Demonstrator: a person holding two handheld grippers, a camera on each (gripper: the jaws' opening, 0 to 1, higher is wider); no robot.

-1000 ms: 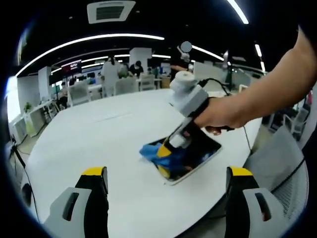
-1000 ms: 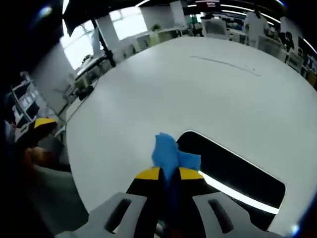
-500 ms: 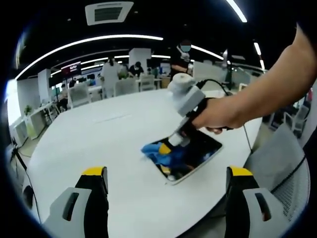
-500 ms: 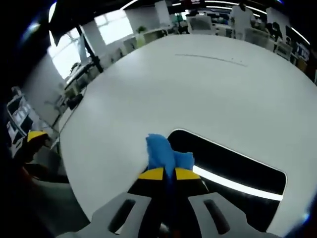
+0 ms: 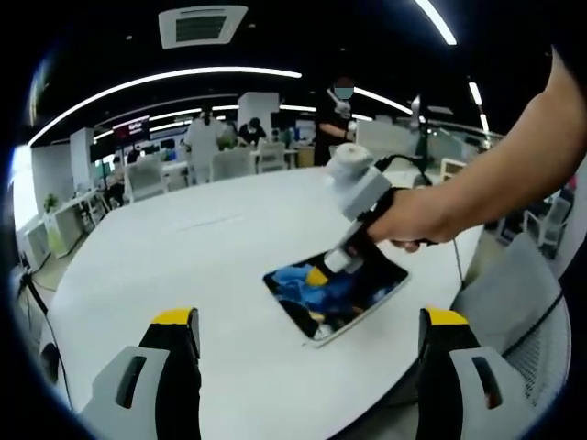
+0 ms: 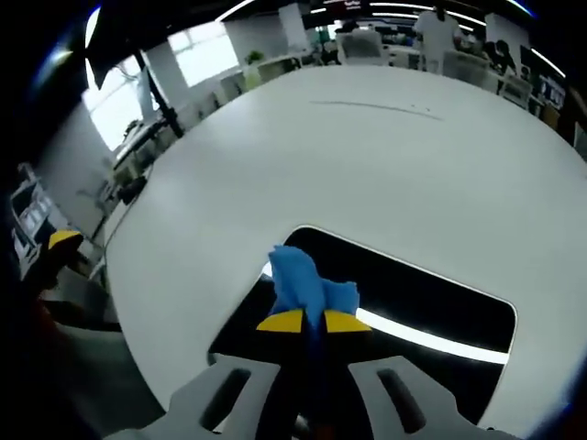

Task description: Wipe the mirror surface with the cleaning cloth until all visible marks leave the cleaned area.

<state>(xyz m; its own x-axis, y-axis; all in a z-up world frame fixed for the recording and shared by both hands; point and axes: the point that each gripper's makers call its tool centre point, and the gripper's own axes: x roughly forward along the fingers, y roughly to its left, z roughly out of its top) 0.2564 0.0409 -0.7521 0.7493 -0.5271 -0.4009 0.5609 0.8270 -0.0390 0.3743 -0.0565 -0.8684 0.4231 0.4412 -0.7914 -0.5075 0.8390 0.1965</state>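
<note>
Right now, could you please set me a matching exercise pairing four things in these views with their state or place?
Things:
1. cloth
2. mirror
3. left gripper
4. right gripper

States or places:
A. lying flat on the white table
B. open, holding nothing
C. blue, pressed on the glass
D. shut on the cloth

Pairs: 1-C, 2-A, 3-B, 4-D

Table (image 5: 183, 247): round, white. Mirror (image 5: 367, 289): flat on it, ahead of the left claw's spread jaws.
</note>
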